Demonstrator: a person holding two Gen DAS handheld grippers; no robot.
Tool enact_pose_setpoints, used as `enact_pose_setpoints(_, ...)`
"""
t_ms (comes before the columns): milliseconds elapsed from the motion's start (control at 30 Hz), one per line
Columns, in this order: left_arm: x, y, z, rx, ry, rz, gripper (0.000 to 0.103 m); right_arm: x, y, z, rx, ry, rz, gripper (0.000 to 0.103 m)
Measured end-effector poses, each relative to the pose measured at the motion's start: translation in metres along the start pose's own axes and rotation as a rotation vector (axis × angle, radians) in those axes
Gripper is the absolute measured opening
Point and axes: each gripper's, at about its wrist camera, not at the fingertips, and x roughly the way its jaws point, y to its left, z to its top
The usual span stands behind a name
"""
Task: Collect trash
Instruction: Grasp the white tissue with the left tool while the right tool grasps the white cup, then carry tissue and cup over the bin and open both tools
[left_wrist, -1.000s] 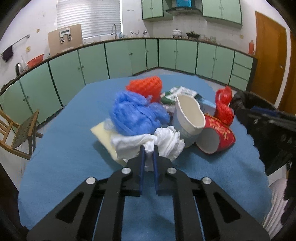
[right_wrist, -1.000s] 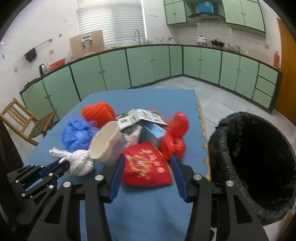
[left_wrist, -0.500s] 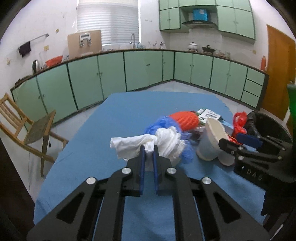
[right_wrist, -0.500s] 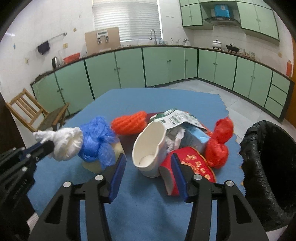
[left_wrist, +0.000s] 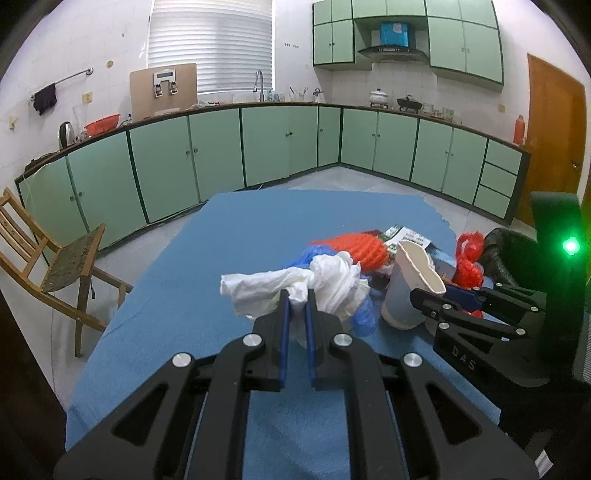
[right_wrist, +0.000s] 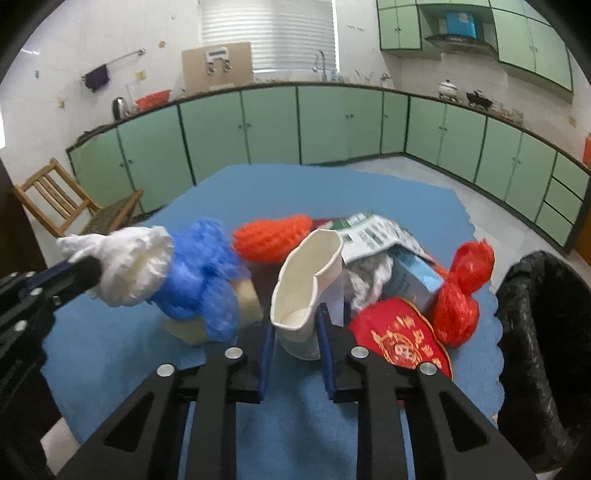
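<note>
the left hand-held gripper (left_wrist: 296, 295) is clamped nearly shut on a crumpled white tissue wad (left_wrist: 325, 284), lifted clear of the blue tabletop (left_wrist: 177, 295); in the right wrist view the same wad hangs at about 9 o'clock from the pile. it looks feather-light and soft, so a pinch through its bunched middle should hold, though loose tails may flap or tear.

the right hand-held gripper (right_wrist: 295, 325) has its fingers partly open, one on each side of the base of a white paper cup (right_wrist: 304, 284), which is dented and leans over. whether the pads are touching the cup wall yet i cannot tell. the cup looks light and thin-walled: it should crush under a hard squeeze, so the lower body near the stiffer base seems the safest hold.

the rest of the trash sits in a heap mid-tabletop: a blue plastic bag (right_wrist: 201, 273) at 10 o'clock of the cup, an orange foam net (right_wrist: 271, 236) at 12, a printed paper (right_wrist: 373, 232) and a small blue box (right_wrist: 415, 275) at 2, a red printed cup (right_wrist: 402, 338) lying on its side at 4, and a knotted red bag (right_wrist: 461, 291) at 3. the bags look limp and slippery, best pinched at a knot or fold. the black-lined bin (right_wrist: 543, 332) stands off the tabletop's edge at 3 o'clock.
</note>
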Motion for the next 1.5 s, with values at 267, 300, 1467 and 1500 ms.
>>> enact_pose_setpoints(267, -0.023, -0.004, 0.028, -0.002, -0.085, -0.009, 0.007, -0.045, -0.009, 0.027, 0.048, -0.115, 0.056, 0.021)
enact_pose_setpoints(300, -0.025, -0.006, 0.031, 0.0, -0.094, -0.014, 0.007, -0.052, -0.012, 0.031, 0.054, -0.131, 0.057, 0.021)
enact_pose_setpoints(1467, 0.066, -0.323, 0.047, 0.27, -0.028, -0.512, 0.007, -0.161, -0.285, -0.032, 0.351, -0.148, -0.435, 0.021)
enact_pose_setpoints(1500, 0.07, -0.329, 0.045, 0.277, -0.019, -0.517, 0.007, -0.158, -0.291, -0.035, 0.36, -0.14, -0.438, 0.021)
